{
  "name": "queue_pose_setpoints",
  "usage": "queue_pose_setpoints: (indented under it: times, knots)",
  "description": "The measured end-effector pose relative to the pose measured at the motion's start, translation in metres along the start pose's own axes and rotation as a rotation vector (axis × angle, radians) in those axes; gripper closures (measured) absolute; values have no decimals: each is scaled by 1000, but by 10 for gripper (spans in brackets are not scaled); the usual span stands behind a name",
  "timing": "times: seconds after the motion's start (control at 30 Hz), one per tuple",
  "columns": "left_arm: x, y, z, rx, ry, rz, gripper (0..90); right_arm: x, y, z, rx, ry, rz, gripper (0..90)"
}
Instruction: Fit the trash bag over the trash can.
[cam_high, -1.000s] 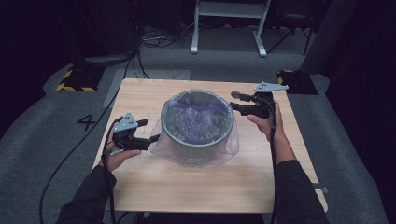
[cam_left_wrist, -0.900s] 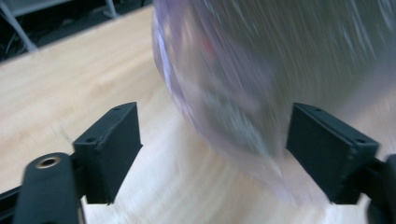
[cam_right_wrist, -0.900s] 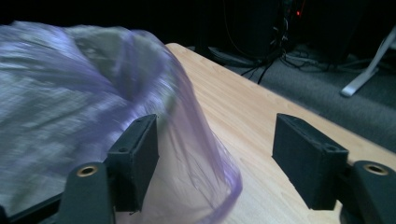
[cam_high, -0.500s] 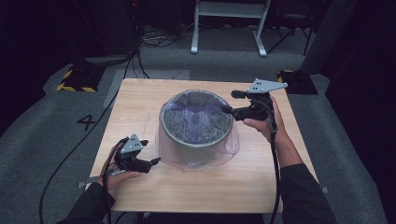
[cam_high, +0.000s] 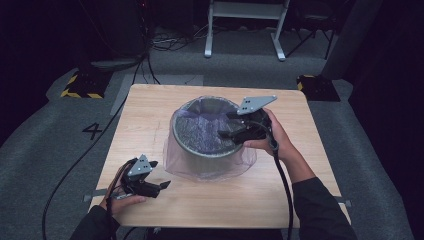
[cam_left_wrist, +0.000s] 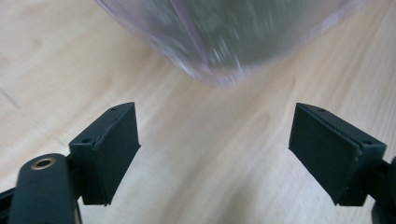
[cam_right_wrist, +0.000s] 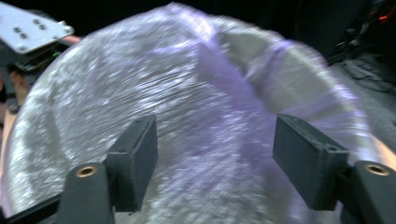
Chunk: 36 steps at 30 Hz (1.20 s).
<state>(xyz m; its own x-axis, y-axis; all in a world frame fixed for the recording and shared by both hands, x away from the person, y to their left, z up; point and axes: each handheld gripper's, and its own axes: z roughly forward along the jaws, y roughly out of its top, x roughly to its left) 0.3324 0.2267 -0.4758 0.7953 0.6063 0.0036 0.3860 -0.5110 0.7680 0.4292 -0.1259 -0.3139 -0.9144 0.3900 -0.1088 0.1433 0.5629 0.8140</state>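
A thin, translucent purple plastic bag (cam_high: 210, 165) is lining the round grey metal bin (cam_high: 207, 131) mid-desk (cam_high: 150, 107): light, limp, slippery, tearable, best pinched at the rim fold. Left hand-held gripper (cam_high: 161, 187) and right hand-held gripper (cam_high: 226, 125) are hanging released, holding nothing.

A round grey bin (cam_high: 207, 145) stands upright near the middle of the wooden table (cam_high: 150, 107), its mouth facing up. A thin, see-through purple bag (cam_high: 200, 131) lines it: the plastic lies crinkled across the inside, folds over the rim, and hangs down the outer wall as a loose skirt whose hem spreads onto the table around the base. In the right gripper view the bag (cam_right_wrist: 196, 116) shows glossy, finely wrinkled film, blurred, with one darker purple fold running across it.
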Motion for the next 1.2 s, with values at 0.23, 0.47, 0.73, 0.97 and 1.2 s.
queue_pose_setpoints:
  times: [0.23,0.47,0.73,0.97,1.2]
  knots:
    - [-6,-9,9,55,0,10,156,4,-1,15,108,45,-30,284]
    - [-12,-13,18,86,3,53,157,10,-1,22,161,59,-59,251]
    - [-7,-16,25,85,-39,20,148,14,1,25,219,43,-74,206]
    - [-6,-16,26,86,-46,24,141,14,1,26,256,34,-62,211]
    - [-6,-16,26,85,-46,25,140,19,5,7,158,-21,-65,227]
